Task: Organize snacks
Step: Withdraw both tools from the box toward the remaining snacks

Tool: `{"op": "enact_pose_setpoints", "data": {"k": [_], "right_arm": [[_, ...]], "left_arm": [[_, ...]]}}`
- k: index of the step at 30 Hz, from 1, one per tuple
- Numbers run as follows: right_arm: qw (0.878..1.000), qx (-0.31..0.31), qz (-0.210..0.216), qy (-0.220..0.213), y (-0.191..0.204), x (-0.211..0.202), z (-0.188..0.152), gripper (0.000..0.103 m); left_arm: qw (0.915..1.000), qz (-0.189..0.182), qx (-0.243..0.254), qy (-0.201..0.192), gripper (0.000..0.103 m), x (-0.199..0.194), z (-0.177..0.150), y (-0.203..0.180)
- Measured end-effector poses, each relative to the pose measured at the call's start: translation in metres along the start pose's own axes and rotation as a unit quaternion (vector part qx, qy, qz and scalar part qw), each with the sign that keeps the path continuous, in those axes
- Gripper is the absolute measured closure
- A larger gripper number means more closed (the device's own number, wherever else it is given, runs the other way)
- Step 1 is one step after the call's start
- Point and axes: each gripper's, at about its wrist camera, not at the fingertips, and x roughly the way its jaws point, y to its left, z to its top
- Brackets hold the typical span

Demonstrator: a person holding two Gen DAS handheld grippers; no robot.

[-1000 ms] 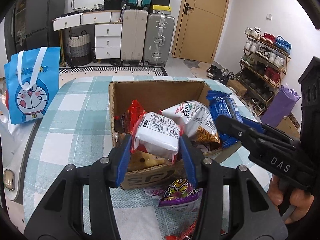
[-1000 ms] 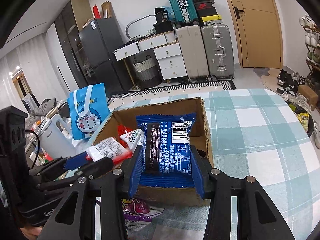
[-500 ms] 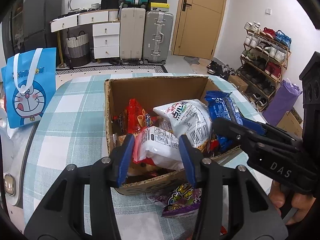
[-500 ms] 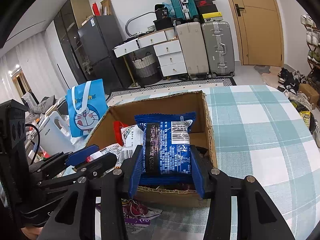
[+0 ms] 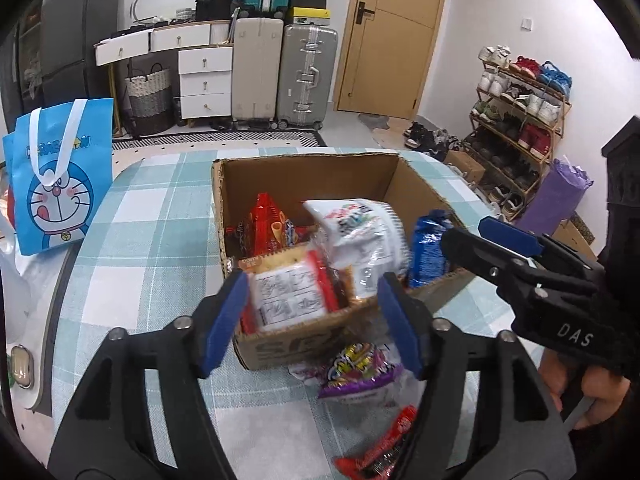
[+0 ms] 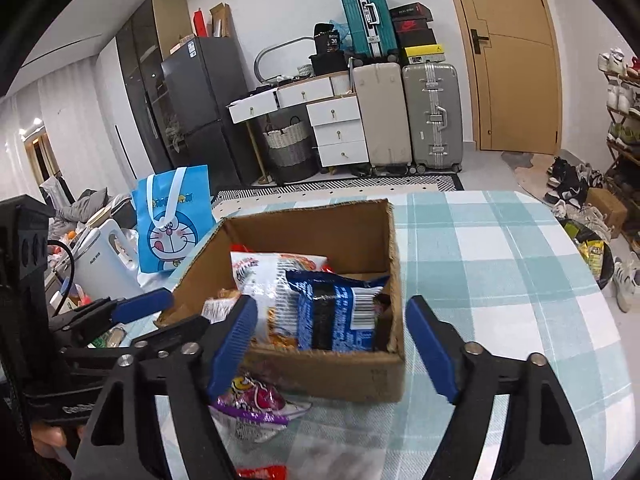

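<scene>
We see both our left tool (image 5: 312,320) and right tool (image 6: 332,344) spread wide with nothing between their pads, poised at the near edge of the brown cardboard box (image 6: 320,376) on the checked tabletop (image 6: 500,260), where the white-and-red snack packet (image 5: 292,296) and blue biscuit packet (image 6: 340,312) lie inside.

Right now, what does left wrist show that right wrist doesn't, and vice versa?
Left wrist only: the red-edged white snack packet lying in the box between the open left gripper, and the purple rolled mat by the shoe rack.

Right wrist only: the white electric kettle and the dark grey fridge.

Both: the brown cardboard box, the blue cookie packet inside it, the purple candy bag on the checked tablecloth, and the open right gripper.
</scene>
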Motion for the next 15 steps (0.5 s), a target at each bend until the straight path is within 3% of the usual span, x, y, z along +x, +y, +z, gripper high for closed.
{"op": "enact_pose_setpoints", "data": {"k": [3, 6, 8, 15], "right_arm": [[1.0, 0.012, -0.002, 0.003, -0.006, -0.008, -0.007, 0.007], [1.0, 0.025, 0.001, 0.004, -0.011, -0.017, -0.015, 0.002], [1.0, 0.028, 0.001, 0.009, -0.012, -0.019, -0.02, 0.001], [0.999, 0.028, 0.002, 0.021, -0.006, -0.027, -0.036, 0.001]], "left_arm": [[0.9998, 0.015, 0.005, -0.009, 0.013, -0.014, -0.007, -0.004], [0.9999, 0.015, 0.003, -0.006, 0.011, -0.025, -0.016, -0.003], [0.9998, 0.02, -0.006, -0.004, 0.0, -0.031, -0.02, -0.001], [0.9992, 0.03, -0.027, -0.003, 0.001, -0.05, -0.038, 0.014]]}}
